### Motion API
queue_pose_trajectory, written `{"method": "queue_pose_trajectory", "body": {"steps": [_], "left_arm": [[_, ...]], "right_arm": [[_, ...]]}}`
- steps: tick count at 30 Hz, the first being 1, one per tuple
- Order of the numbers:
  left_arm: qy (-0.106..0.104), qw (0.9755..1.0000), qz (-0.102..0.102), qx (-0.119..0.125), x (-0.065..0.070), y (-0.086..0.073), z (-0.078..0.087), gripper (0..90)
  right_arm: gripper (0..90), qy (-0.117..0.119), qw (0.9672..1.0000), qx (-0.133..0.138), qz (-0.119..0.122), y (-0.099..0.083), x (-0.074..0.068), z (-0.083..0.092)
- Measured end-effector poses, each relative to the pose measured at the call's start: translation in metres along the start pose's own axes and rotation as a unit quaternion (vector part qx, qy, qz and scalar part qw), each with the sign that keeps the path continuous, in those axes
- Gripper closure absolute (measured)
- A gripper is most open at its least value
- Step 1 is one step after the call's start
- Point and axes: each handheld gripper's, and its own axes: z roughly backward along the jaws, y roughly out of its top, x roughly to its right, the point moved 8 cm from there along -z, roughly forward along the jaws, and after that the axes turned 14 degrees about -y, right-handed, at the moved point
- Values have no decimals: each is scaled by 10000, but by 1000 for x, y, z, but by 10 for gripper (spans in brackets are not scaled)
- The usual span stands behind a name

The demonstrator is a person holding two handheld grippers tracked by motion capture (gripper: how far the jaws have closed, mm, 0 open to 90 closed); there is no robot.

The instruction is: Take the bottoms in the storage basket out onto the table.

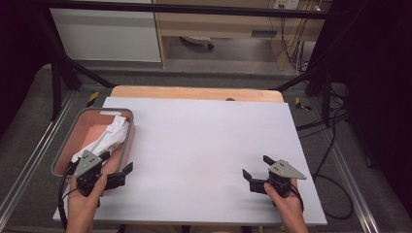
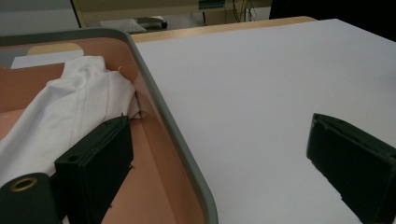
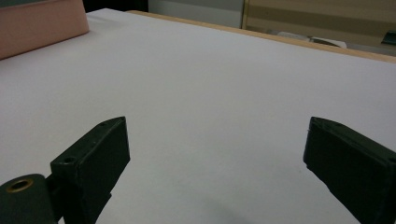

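Presently counted: one pink tray [image 1: 63, 145], grey-rimmed with rounded corners, at the table's [image 1: 204, 145] left edge; one crumpled white cloth [image 1: 104, 138] laid inside it; left gripper [image 1: 115, 171] spread wide astride the tray's near rim, nothing held; right gripper [image 1: 256, 167] likewise wide, empty, over matte white tabletop.

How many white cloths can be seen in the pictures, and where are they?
1. The white cloth lies crumpled inside the pink bin at the table's left edge. Another could be hidden under it.
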Motion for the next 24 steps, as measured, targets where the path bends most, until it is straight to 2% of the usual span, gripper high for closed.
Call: {"method": "queue_pose_trajectory", "body": {"steps": [3,10,14,15,17,20,24], "left_arm": [[54,10000,2,60,0,2,0,72],[156,9998,-73,-21,-1,1,3,67],[11,10000,58,34,2,4,4,65],[-92,9998,130,102,4,6,6,65],[-72,10000,-56,29,9,10,9,59],[-68,10000,-68,0,10,10,10,57],[0,9998,-182,-17,5,16,10,64]], "right_arm": [[76,41,9999,-51,152,-3,-3,1],[74,76,9999,-59,141,-2,-6,5],[73,1,9999,-91,131,-3,-5,6],[73,1,9999,-91,131,-3,-5,6],[69,-10,9998,-128,131,-5,-4,3],[66,-24,9999,-114,117,-4,-3,3],[61,-17,9999,-86,145,-3,-5,5]]}}
